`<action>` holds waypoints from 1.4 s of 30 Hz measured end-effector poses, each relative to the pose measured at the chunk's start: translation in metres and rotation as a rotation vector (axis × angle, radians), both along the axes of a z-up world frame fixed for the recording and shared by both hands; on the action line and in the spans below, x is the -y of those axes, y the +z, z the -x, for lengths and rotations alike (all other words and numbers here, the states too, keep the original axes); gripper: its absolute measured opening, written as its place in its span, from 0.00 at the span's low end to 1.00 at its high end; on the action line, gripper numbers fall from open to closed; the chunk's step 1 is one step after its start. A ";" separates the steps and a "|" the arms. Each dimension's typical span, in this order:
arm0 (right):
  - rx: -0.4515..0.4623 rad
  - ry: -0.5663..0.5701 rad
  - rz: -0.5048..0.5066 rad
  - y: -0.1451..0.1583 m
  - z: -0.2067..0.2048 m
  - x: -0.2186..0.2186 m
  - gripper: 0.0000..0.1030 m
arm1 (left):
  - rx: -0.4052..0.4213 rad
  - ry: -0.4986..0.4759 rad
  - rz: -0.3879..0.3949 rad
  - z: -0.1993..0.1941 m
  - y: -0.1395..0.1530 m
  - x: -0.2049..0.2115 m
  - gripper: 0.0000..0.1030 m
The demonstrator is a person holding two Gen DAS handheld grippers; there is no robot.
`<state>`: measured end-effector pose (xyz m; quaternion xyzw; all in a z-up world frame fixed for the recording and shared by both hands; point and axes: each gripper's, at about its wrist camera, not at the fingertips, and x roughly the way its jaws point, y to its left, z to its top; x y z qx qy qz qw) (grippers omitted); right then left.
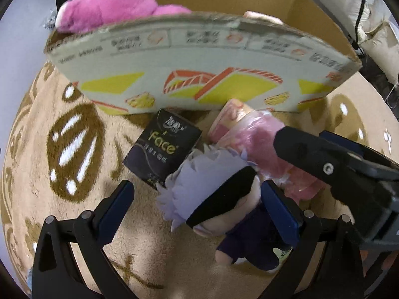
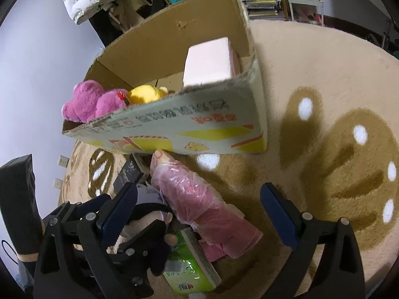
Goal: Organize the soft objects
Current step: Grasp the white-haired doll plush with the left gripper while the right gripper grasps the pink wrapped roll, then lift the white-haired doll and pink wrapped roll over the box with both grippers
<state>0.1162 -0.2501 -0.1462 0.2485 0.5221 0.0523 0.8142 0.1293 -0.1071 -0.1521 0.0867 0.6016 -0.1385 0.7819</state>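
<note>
The left gripper (image 1: 197,206) is spread wide around the small plush doll (image 1: 214,199), whose head is framed between the fingers, seemingly for a grasp. The right gripper (image 2: 199,214) is likewise held spread, over the pink wrapped bundle (image 2: 199,204). Both lie on the carpet (image 1: 74,137) just before the cardboard box (image 1: 199,74), where a pink plush (image 1: 109,2) is already stowed.

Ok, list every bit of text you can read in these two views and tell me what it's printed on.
"Face": gold lettering on the black tissue pack lying on the rug.
Chinese characters above and below "Face" on that pack: too small to read.
Rows of Chinese print on the cardboard box, upside down: too blurred to read.
Orange characters on the box in the right wrist view: illegible.
Red logo on the green tissue pack: unreadable.
</note>
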 end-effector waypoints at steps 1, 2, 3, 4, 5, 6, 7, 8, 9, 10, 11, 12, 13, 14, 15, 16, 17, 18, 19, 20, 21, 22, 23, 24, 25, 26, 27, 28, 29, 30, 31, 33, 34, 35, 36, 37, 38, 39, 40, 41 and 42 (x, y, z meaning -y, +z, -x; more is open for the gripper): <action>-0.004 0.004 0.002 -0.001 0.000 0.000 1.00 | -0.019 0.010 0.013 -0.001 -0.002 -0.002 0.97; -0.008 0.008 0.003 -0.001 0.000 0.000 1.00 | -0.031 0.019 0.021 -0.002 -0.003 -0.004 0.97; -0.014 0.013 0.003 -0.002 0.000 -0.001 1.00 | -0.047 0.027 0.025 -0.002 -0.004 -0.006 0.97; -0.019 0.018 0.002 -0.004 0.000 -0.002 1.00 | -0.057 0.030 0.026 -0.002 -0.005 -0.007 0.97; -0.027 0.022 0.004 -0.005 -0.001 -0.003 1.00 | -0.065 0.030 0.027 -0.001 -0.006 -0.008 0.97; -0.034 0.025 0.005 -0.007 -0.001 -0.004 1.00 | -0.066 0.031 0.028 0.000 -0.006 -0.009 0.97; -0.044 0.027 0.005 -0.009 -0.001 -0.005 1.00 | -0.066 0.033 0.029 0.000 -0.006 -0.010 0.97; -0.052 0.029 0.003 -0.011 -0.001 -0.005 1.00 | -0.067 0.036 0.032 0.001 -0.007 -0.011 0.97; -0.060 0.031 0.002 -0.014 -0.001 -0.006 1.00 | -0.071 0.041 0.038 0.002 -0.008 -0.013 0.97; -0.068 0.034 0.003 -0.016 -0.002 -0.007 1.00 | -0.077 0.047 0.044 0.002 -0.009 -0.014 0.97; -0.074 0.036 0.006 -0.018 -0.003 -0.007 1.00 | -0.080 0.051 0.050 0.002 -0.010 -0.015 0.96; -0.079 0.039 0.007 -0.020 -0.003 -0.008 1.00 | -0.084 0.054 0.062 0.004 -0.011 -0.019 0.94; -0.084 0.042 0.010 -0.022 -0.004 -0.009 1.00 | -0.093 0.056 0.078 0.004 -0.012 -0.019 0.90; -0.087 0.046 0.015 -0.024 -0.005 -0.011 1.00 | -0.099 0.058 0.090 0.006 -0.014 -0.021 0.87; -0.090 0.050 0.021 -0.025 -0.005 -0.012 1.00 | -0.108 0.062 0.103 0.008 -0.015 -0.022 0.86; -0.092 0.053 0.024 -0.026 -0.006 -0.013 0.99 | -0.111 0.066 0.114 0.016 -0.017 -0.027 0.83; -0.093 0.053 0.025 -0.027 -0.006 -0.014 0.99 | -0.116 0.070 0.124 0.016 -0.018 -0.028 0.81; -0.095 0.053 0.024 -0.028 -0.007 -0.014 0.97 | -0.121 0.073 0.134 0.016 -0.019 -0.029 0.80; -0.096 0.051 0.024 -0.028 -0.007 -0.013 0.95 | -0.124 0.075 0.141 0.017 -0.019 -0.030 0.76; -0.097 0.051 0.026 -0.029 -0.007 -0.012 0.94 | -0.126 0.074 0.152 0.019 -0.018 -0.031 0.72; -0.098 0.052 0.028 -0.029 -0.007 -0.011 0.92 | -0.128 0.071 0.161 0.021 -0.019 -0.034 0.69; -0.100 0.052 0.030 -0.030 -0.007 -0.010 0.90 | -0.132 0.066 0.175 0.023 -0.018 -0.034 0.60; -0.102 0.051 0.034 -0.030 -0.006 -0.008 0.88 | -0.142 0.064 0.192 0.024 -0.018 -0.034 0.53; -0.104 0.053 0.040 -0.031 -0.006 -0.005 0.85 | -0.146 0.065 0.198 0.026 -0.018 -0.034 0.53; -0.104 0.056 0.050 -0.030 -0.006 -0.006 0.81 | -0.139 0.064 0.193 0.029 -0.017 -0.033 0.53; -0.105 0.059 0.058 -0.030 -0.006 -0.004 0.79 | -0.134 0.060 0.189 0.031 -0.017 -0.034 0.52; -0.106 0.063 0.067 -0.029 -0.005 -0.004 0.77 | -0.129 0.056 0.188 0.035 -0.016 -0.036 0.52; -0.106 0.068 0.075 -0.029 -0.005 -0.004 0.75 | -0.127 0.055 0.187 0.036 -0.016 -0.037 0.52; -0.105 0.072 0.079 -0.029 -0.004 -0.005 0.73 | -0.126 0.057 0.186 0.038 -0.016 -0.039 0.51; -0.103 0.077 0.080 -0.029 -0.004 -0.007 0.68 | -0.126 0.061 0.183 0.038 -0.016 -0.039 0.51; -0.100 0.086 0.073 -0.029 -0.003 -0.009 0.65 | -0.122 0.063 0.175 0.040 -0.015 -0.041 0.51; -0.098 0.103 0.084 -0.028 -0.002 -0.013 0.62 | -0.099 0.061 0.151 0.038 -0.005 -0.036 0.51; -0.096 0.113 0.089 -0.028 -0.002 -0.015 0.58 | -0.083 0.061 0.135 0.035 -0.001 -0.033 0.51; -0.097 0.122 0.085 -0.028 -0.001 -0.016 0.56 | -0.068 0.061 0.120 0.037 0.001 -0.034 0.51; -0.097 0.126 0.082 -0.027 -0.001 -0.019 0.54 | -0.057 0.061 0.111 0.039 0.003 -0.035 0.51; -0.096 0.132 0.085 -0.026 0.000 -0.021 0.50 | -0.053 0.062 0.107 0.040 0.005 -0.037 0.51; -0.093 0.140 0.088 -0.025 0.001 -0.022 0.48 | -0.051 0.069 0.107 0.041 0.006 -0.040 0.51; -0.087 0.147 0.091 -0.023 0.002 -0.024 0.43 | -0.053 0.075 0.108 0.042 0.007 -0.043 0.51; -0.078 0.156 0.095 -0.021 0.003 -0.026 0.37 | -0.053 0.082 0.110 0.042 0.008 -0.045 0.51; -0.072 0.168 0.098 -0.020 0.004 -0.028 0.36 | -0.050 0.090 0.111 0.044 0.010 -0.049 0.51; -0.062 0.178 0.103 -0.018 0.005 -0.031 0.31 | -0.046 0.094 0.110 0.044 0.011 -0.051 0.51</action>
